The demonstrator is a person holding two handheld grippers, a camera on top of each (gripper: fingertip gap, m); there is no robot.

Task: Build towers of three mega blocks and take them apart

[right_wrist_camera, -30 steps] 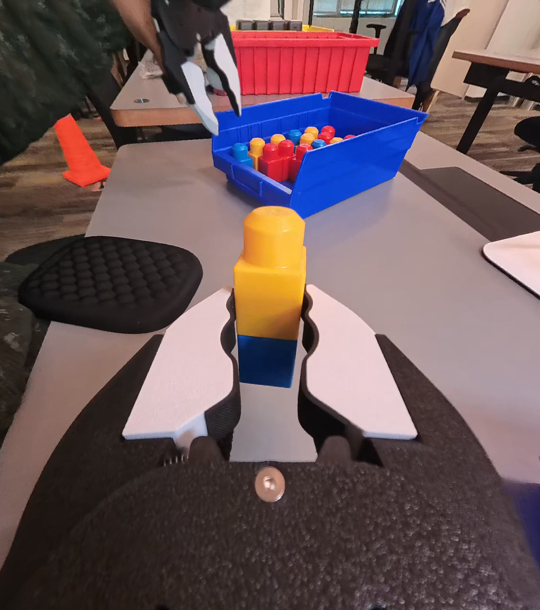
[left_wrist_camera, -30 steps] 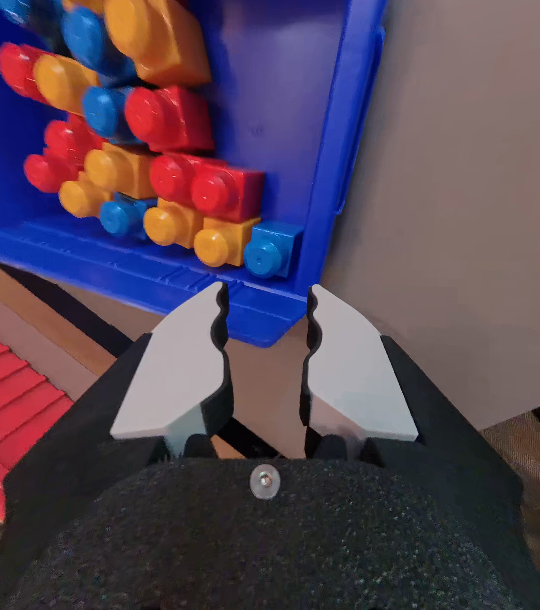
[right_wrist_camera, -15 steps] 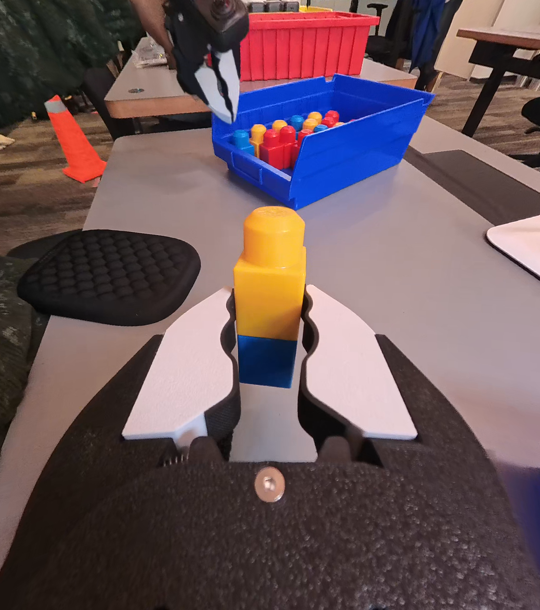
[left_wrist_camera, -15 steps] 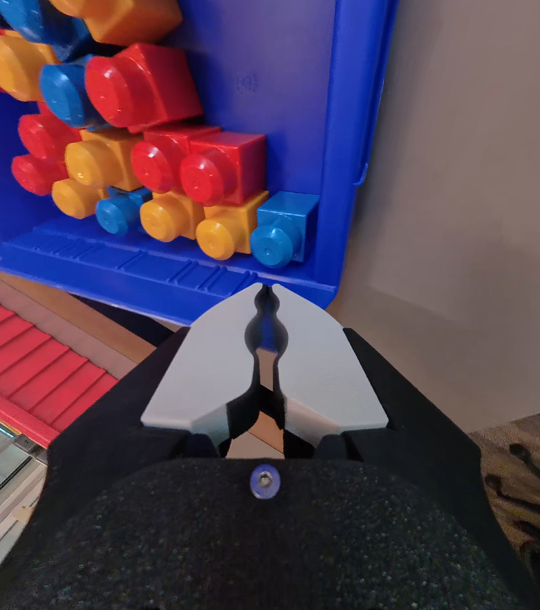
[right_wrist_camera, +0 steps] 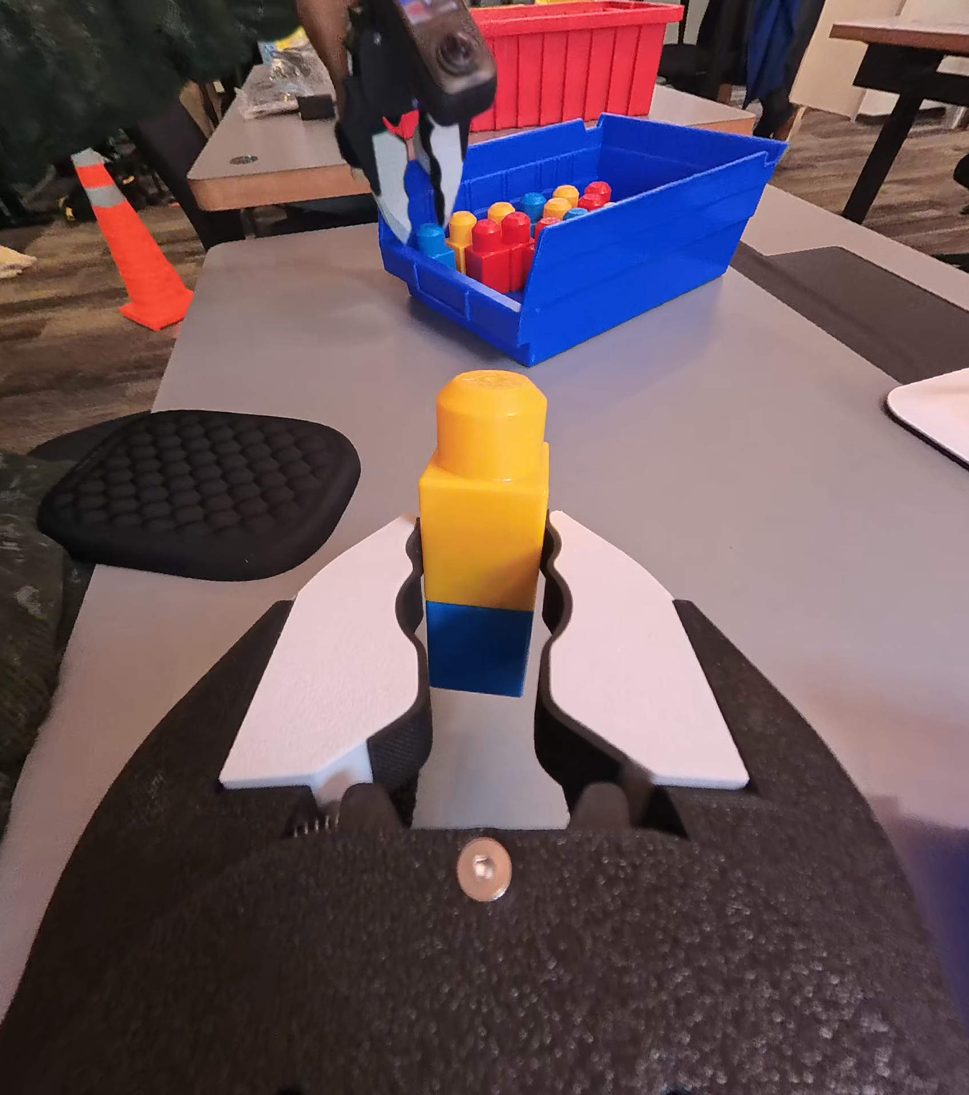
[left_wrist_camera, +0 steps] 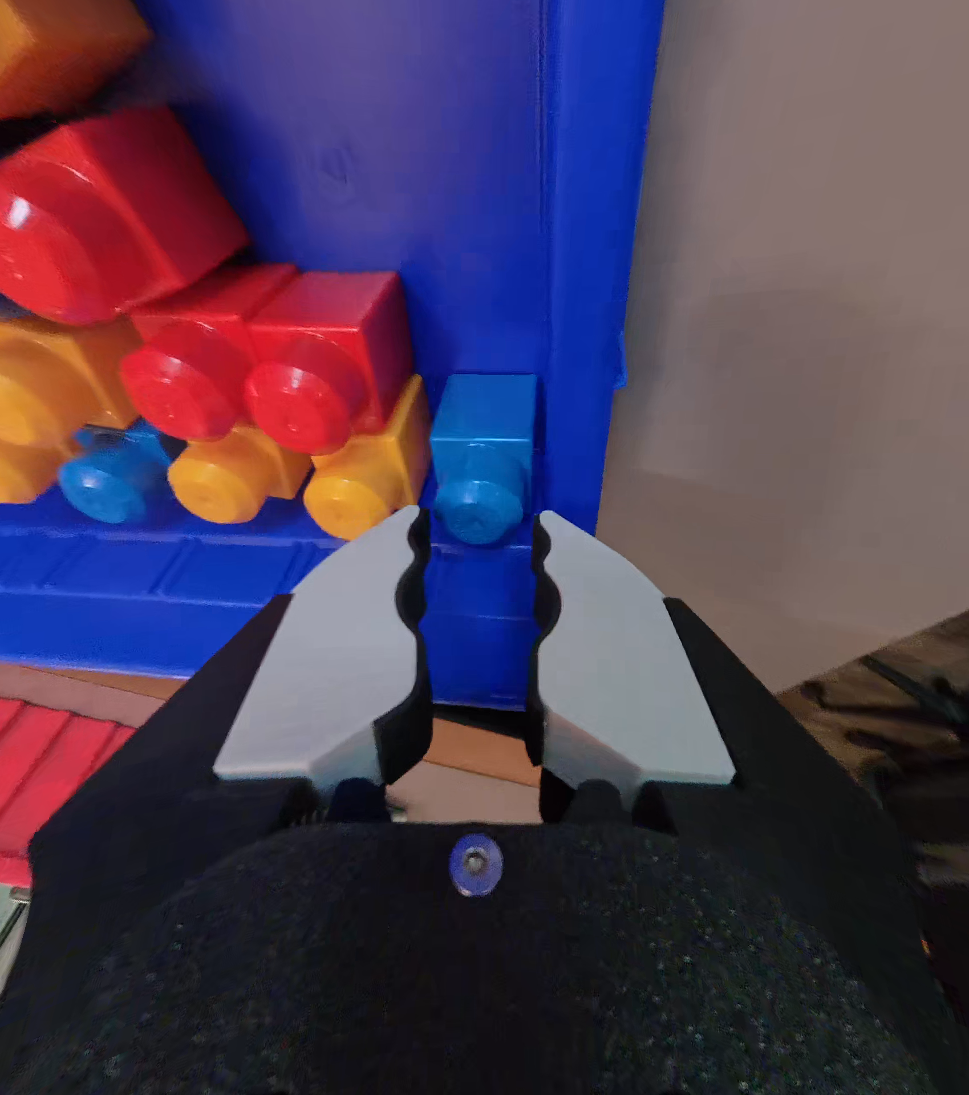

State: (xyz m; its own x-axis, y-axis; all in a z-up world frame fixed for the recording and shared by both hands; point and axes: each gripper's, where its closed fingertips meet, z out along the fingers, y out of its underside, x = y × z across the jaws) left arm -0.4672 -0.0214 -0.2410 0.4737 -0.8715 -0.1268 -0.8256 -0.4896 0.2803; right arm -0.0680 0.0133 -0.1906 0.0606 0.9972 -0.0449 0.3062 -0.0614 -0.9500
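The left tool (left_wrist_camera: 479,521), fingers parted narrowly, points down at a blue block (left_wrist_camera: 482,450) in the corner of the blue bin (left_wrist_camera: 582,237), stud toward its tips. The right tool (right_wrist_camera: 482,521) clamps a yellow-on-blue stack (right_wrist_camera: 485,533) upright on the tabletop (right_wrist_camera: 766,533).

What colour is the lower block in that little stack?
Blue, under the yellow block; the lower block shows best in the right wrist view.

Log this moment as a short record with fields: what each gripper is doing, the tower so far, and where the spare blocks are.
Left gripper: jaws open, poised over the blue block in the bin's corner
Right gripper: jaws shut on the tower
Tower: yellow block on top of a dark blue block, two high
Spare blocks: red, yellow and blue, in the blue bin
Surface: grey table
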